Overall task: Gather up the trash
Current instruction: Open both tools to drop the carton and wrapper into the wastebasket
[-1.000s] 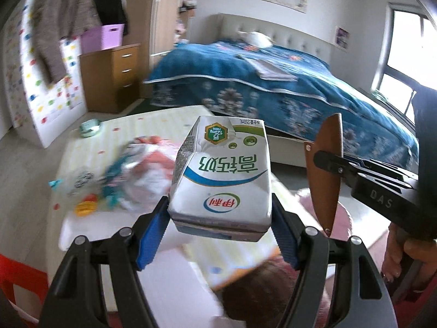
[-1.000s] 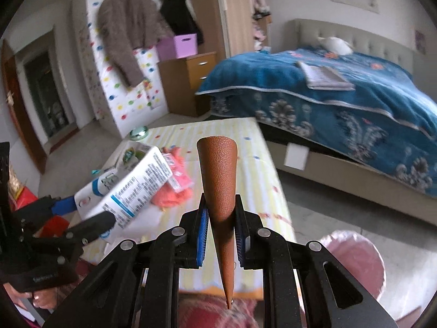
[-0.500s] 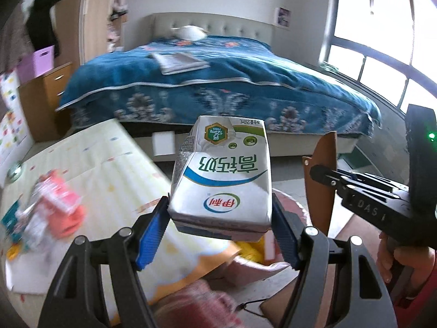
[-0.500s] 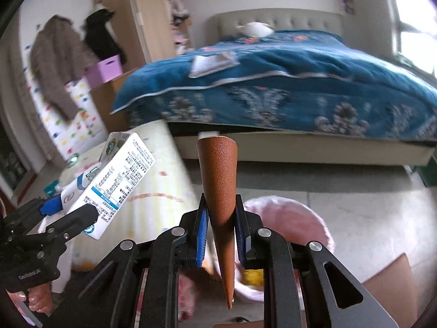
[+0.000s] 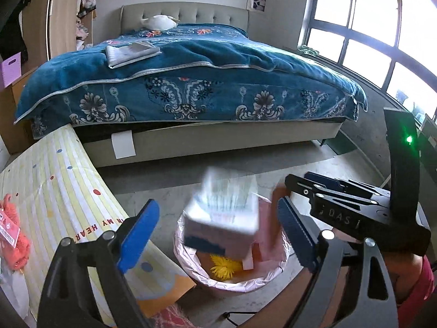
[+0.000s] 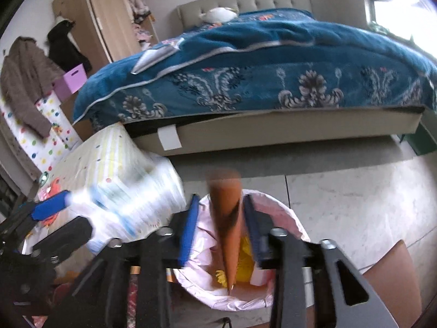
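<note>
My left gripper [image 5: 215, 205] stands wide, its jaws still opening. The white milk carton [image 5: 222, 218] is a blur between the blue pads, touching neither, right over the pink-lined trash bin [image 5: 191, 268]. In the right wrist view my right gripper [image 6: 221, 199] also hangs over the bin [image 6: 284, 218], its jaws opening. The brown cone [image 6: 226, 218] is blurred between them, tip down, with a gap on each side. The left gripper [image 6: 71, 218] and the blurred carton [image 6: 136, 199] show at the left of that view.
A yellow item [image 5: 222, 269] and pale scraps lie in the bin. The striped table top [image 5: 54, 191] at left carries an orange-red bundle [image 5: 13, 235]. The blue-covered bed [image 5: 191, 82] fills the back. A brown cardboard piece [image 6: 387, 278] stands right of the bin.
Both grippers swung right from the striped table to above the bin and tilted down. Both sets of jaws parted, and the carton and the cone slipped loose and blur downward.
</note>
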